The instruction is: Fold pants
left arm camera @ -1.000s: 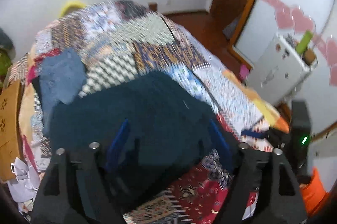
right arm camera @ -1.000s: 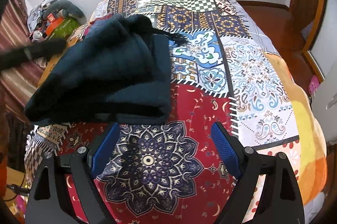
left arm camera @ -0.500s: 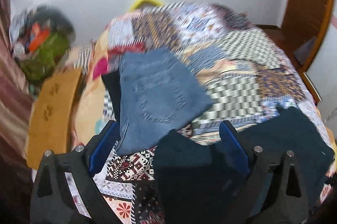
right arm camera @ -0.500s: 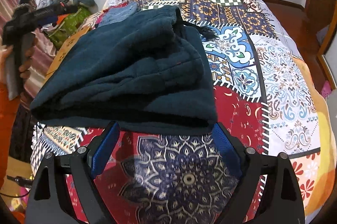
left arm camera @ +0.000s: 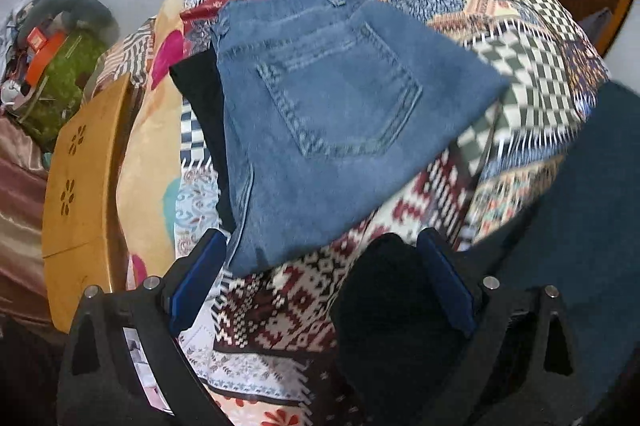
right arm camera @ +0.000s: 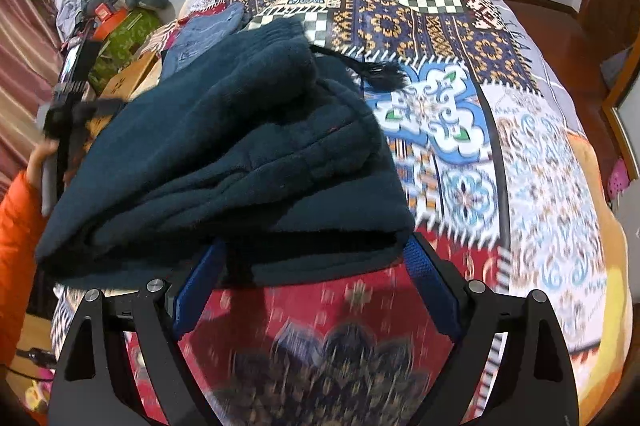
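Folded dark teal fleece pants [right arm camera: 240, 161] lie on the patchwork bedspread [right arm camera: 532, 153], drawstring [right arm camera: 380, 71] trailing to the right. My right gripper [right arm camera: 314, 246] is open, and the stack's near folded edge reaches in between its fingertips. In the left wrist view, folded blue jeans [left arm camera: 328, 113] lie pocket up on a black garment [left arm camera: 200, 97]. Just short of the jeans' near corner hovers my left gripper [left arm camera: 320, 246], open. A dark corner of the teal pants [left arm camera: 592, 226] lies by its right finger [left arm camera: 444, 278].
A wooden stool [left arm camera: 80, 185] stands at the bed's left edge, with a green bag and clutter [left arm camera: 60, 73] beyond it. A hand in an orange sleeve [right arm camera: 16, 226] shows at the left of the right wrist view. Wooden floor [right arm camera: 560, 21] lies to the right.
The left gripper swung left and down, from over the teal pants to the jeans, and its jaws widened. The right gripper moved forward up to the teal stack's near edge.
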Available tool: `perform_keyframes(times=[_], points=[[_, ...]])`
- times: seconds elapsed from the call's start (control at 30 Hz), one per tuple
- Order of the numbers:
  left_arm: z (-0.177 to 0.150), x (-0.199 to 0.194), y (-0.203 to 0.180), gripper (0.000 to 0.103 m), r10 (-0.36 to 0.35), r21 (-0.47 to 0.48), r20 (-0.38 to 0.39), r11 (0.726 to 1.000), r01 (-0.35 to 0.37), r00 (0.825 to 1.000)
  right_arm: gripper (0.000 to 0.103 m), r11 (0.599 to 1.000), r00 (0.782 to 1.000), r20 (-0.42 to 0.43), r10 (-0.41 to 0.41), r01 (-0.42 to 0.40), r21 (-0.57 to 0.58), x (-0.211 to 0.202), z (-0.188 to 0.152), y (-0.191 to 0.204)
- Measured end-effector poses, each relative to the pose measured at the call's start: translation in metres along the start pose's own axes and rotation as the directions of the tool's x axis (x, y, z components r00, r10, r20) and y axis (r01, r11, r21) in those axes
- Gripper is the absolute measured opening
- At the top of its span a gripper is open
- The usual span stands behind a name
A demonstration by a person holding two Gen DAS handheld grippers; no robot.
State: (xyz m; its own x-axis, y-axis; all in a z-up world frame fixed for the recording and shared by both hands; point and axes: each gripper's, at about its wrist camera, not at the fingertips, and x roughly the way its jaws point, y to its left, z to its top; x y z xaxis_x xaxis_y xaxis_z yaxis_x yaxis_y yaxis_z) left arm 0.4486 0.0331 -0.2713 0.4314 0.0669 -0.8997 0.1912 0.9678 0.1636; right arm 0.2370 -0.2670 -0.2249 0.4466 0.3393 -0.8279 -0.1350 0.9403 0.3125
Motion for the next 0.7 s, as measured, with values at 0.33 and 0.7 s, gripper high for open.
perform_keyframes(times=[0.33,0.7], points=[[-0.06,-0.011,0.026,0.091,-0.118,-0.123,-0.086,0.987,0.107,0.989,0.087,0.999,0.995,0.093,-0.02,0.017,0.032,-0.021,0.018,-0.006],[-0.125,-0.078,-0.011,0.087,-0.15,-0.083,-0.055,0.986,0.145,0.987,0.087,0.998,0.991,0.124,-0.048,0.042,0.049,-0.06,-0.014,-0.006]])
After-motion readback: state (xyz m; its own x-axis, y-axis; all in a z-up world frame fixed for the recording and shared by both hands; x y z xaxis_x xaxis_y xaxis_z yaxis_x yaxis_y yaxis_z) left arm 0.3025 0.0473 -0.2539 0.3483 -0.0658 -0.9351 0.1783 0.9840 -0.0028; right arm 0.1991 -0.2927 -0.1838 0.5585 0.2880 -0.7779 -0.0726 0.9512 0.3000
